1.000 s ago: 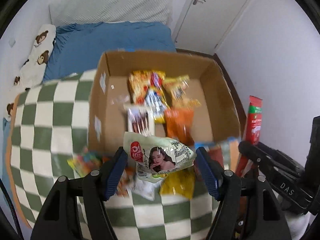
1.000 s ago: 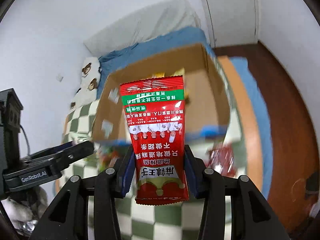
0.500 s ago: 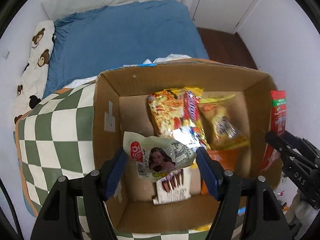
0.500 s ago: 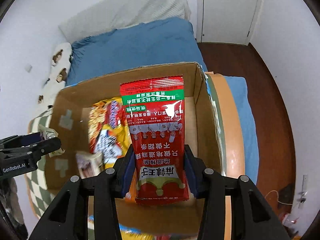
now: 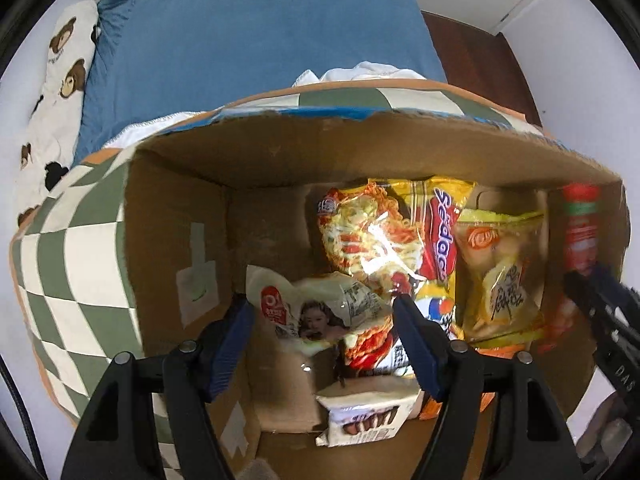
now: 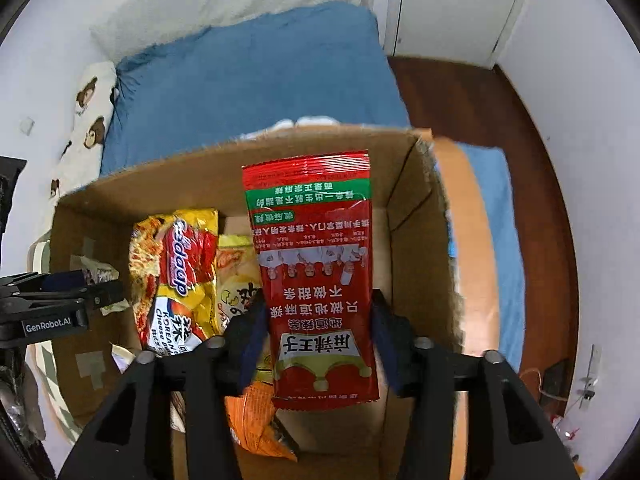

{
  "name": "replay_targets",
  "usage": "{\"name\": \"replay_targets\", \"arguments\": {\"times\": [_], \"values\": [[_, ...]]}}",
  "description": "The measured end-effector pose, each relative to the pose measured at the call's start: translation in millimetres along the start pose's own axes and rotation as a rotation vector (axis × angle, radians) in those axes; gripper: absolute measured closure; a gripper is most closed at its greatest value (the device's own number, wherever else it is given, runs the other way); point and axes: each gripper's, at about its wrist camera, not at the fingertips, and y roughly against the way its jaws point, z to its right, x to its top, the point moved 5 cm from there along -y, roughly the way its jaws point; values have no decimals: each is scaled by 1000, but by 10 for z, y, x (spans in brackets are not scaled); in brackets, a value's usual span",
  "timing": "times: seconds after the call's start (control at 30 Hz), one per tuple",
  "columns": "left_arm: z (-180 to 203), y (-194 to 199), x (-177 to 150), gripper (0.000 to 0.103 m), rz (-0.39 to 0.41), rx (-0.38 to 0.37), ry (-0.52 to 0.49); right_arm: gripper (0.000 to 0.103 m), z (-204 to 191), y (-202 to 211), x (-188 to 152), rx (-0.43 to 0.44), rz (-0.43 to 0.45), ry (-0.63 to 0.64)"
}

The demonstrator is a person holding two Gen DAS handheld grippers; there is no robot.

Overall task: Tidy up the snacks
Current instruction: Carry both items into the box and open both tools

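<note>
My left gripper [image 5: 322,320] is shut on a pale green snack bag with a woman's face [image 5: 316,312] and holds it inside the open cardboard box [image 5: 360,140], over its left half. My right gripper [image 6: 316,320] is shut on a tall red snack packet [image 6: 316,272] and holds it upright over the box's right half [image 6: 416,240]. The red packet also shows in the left wrist view [image 5: 582,236]. In the box lie a yellow-red noodle pack [image 5: 384,236], a yellow snack bag [image 5: 504,276], an orange bag [image 6: 256,420] and a white chocolate-stick box [image 5: 364,416].
The box stands on a green-and-cream checkered cloth [image 5: 76,264]. Behind it is a bed with a blue sheet [image 6: 248,80] and a bear-print pillow [image 5: 60,80]. Dark wooden floor [image 6: 480,100] and a white door lie to the right.
Both grippers have moved forward and down over the box with their packets still held. The box now fills both views, and the loose snacks on the cloth are out of sight.
</note>
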Motion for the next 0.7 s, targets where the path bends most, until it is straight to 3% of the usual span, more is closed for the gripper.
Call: {"name": "replay_targets", "arguments": {"times": [0.1, 0.17, 0.33, 0.7], "values": [[-5, 33, 35, 13, 30, -18, 14, 33, 26, -69, 16, -7, -7, -15], [4, 58, 41, 12, 48, -24, 13, 21, 39, -93, 16, -9, -13, -25], [32, 128, 28, 12, 80, -26, 11, 13, -22, -104, 9, 3, -14, -25], [200, 500, -359, 12, 311, 19, -31, 12, -146, 136, -208, 4, 62, 2]]}}
